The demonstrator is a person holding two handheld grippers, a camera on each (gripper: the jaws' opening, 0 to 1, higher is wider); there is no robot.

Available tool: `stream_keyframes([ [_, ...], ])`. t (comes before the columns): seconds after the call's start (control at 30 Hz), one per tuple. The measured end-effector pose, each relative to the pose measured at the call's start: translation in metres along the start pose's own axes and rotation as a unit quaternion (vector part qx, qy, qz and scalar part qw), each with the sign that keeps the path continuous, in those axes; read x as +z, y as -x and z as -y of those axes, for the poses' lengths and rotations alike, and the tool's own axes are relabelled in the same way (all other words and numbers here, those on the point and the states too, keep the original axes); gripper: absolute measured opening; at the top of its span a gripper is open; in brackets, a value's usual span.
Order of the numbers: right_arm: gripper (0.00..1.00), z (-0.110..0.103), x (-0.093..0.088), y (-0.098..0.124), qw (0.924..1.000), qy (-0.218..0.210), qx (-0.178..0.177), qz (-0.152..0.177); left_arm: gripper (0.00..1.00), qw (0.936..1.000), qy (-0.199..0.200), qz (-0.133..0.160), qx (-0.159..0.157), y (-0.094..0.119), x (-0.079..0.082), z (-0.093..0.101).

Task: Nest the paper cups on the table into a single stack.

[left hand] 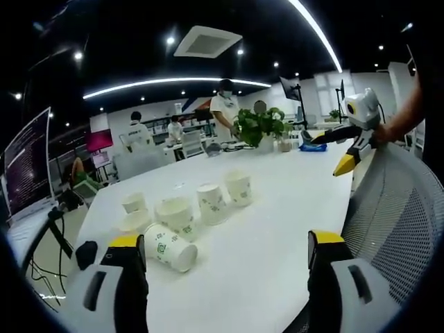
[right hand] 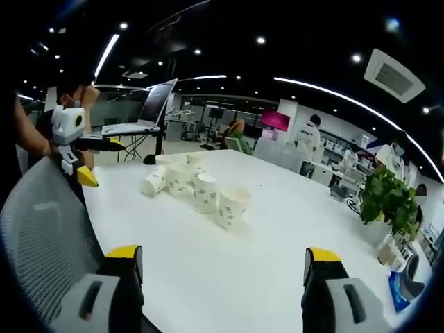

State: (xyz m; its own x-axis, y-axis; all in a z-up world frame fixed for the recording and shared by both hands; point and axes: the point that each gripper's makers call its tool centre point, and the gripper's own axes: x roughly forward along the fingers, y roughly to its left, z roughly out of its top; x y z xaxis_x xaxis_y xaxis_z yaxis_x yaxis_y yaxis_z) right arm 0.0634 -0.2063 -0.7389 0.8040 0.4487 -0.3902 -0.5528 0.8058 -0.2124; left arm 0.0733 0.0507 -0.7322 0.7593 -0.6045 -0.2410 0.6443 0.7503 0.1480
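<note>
Paper cups [left hand: 184,218] well beyond left gripper [left hand: 225,260], jaws apparently spread.

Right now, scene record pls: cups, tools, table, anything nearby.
cups: loose cluster of paper cups mid-table, none nested that I can tell; nearest one lies on its side
left tool: open, holds nothing, short of the cups
right tool: open, holds nothing, over bare table
table: white table
nearby: mesh chair at the table edge; potted plant at the far end
</note>
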Motion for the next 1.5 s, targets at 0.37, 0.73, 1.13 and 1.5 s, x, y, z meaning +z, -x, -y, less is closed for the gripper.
stream_keyframes([
  [0.37,0.98,-0.0014,0.0008,0.0,1.0,-0.003,0.006,0.004,0.97,1.0,0.004,0.001,0.006,0.0002,0.0023,-0.0012],
  [0.73,0.98,-0.0021,-0.0005,0.0003,0.9999,-0.005,0.012,0.004,0.99,0.9999,0.008,-0.009,0.01,-0.0013,-0.0006,-0.0014],
  [1.13,0.97,-0.0017,-0.0044,-0.0008,0.9999,0.001,0.012,-0.007,0.99,0.9993,0.034,-0.014,0.011,-0.0028,-0.0006,-0.0013],
  [1.5,0.97,0.0024,-0.0066,-0.0008,0.9998,-0.014,0.004,-0.013,0.98,0.9997,0.024,-0.006,0.004,-0.0014,0.0031,0.0017],
])
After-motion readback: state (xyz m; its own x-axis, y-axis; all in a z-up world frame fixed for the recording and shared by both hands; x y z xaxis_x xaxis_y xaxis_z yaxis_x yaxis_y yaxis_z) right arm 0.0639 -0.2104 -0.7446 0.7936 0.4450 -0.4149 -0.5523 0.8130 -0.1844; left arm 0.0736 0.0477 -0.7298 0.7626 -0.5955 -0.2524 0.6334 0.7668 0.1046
